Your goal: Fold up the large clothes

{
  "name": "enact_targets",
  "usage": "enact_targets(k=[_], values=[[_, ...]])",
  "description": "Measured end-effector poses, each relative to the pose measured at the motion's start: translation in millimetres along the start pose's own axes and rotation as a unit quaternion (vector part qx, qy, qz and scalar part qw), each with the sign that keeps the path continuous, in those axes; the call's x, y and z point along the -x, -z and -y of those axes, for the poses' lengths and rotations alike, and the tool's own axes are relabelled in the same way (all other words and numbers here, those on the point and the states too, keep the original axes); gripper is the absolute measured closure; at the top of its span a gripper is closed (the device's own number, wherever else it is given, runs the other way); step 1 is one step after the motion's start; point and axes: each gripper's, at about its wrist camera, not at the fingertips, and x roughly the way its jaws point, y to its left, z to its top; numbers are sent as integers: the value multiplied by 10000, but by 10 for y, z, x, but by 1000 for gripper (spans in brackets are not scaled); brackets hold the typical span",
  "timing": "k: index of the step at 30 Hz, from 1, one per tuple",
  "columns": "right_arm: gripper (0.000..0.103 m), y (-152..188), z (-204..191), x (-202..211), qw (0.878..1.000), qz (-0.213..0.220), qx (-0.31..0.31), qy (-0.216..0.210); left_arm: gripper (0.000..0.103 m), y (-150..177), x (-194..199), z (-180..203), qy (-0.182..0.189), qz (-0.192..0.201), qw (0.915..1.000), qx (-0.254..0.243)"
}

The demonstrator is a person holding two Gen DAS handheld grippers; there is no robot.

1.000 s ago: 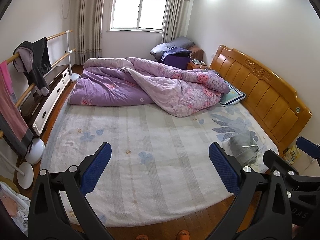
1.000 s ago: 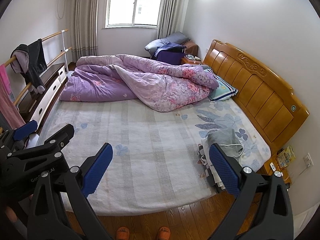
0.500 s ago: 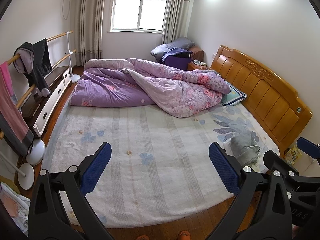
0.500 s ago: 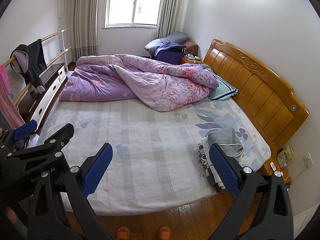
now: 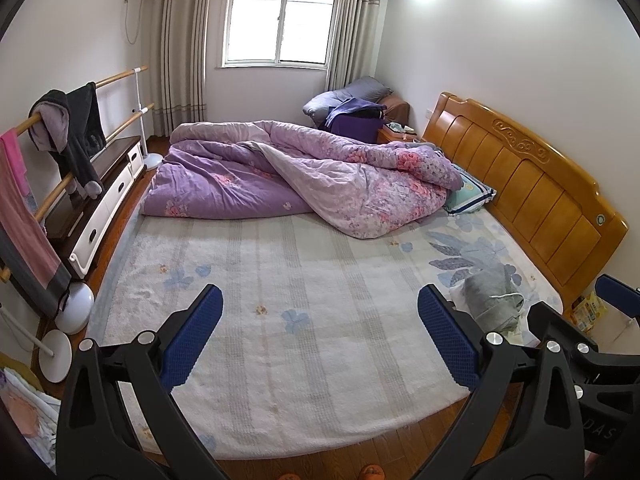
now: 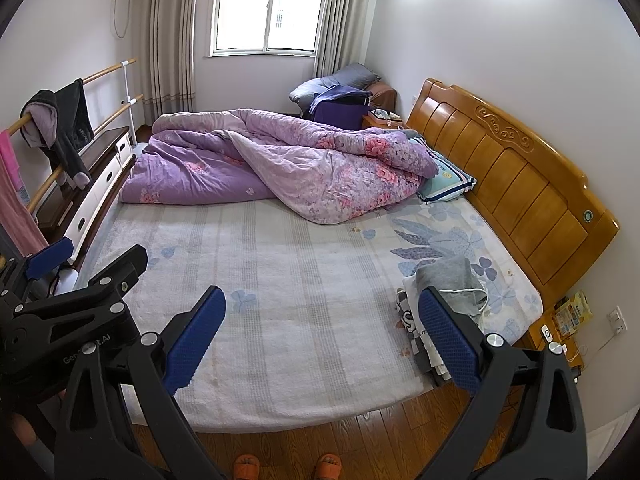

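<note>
A small stack of folded clothes lies at the bed's near right corner, a grey garment (image 5: pixel 493 297) (image 6: pixel 450 282) on top and a white printed one (image 6: pixel 416 324) under it. A bare stretch of pale flowered sheet (image 5: pixel 304 280) (image 6: pixel 288 272) fills the middle of the bed. My left gripper (image 5: pixel 320 334) is open, held above the bed's near edge with nothing between its blue pads. My right gripper (image 6: pixel 322 336) is open too, its right fingertip in front of the stack. Each gripper shows at the edge of the other's view.
A crumpled purple floral quilt (image 5: pixel 304 176) covers the far half of the bed, a pillow (image 5: pixel 470 194) beside it. The wooden headboard (image 5: pixel 520 184) is on the right. A rail with hanging clothes (image 5: pixel 72 136) and a low cabinet (image 5: pixel 96 208) stand left. Orange slippers (image 6: pixel 286 466) on the wooden floor.
Both views shift only slightly; the left gripper has risen a little. Nothing was taken hold of and both grippers stay open.
</note>
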Motion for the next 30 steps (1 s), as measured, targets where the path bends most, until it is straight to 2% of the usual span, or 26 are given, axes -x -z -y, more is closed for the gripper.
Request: enact_targets(k=[30], values=[[9, 3, -12, -15, 9999, 93, -60, -56, 5, -120, -13, -13, -34, 156, 9997, -183]])
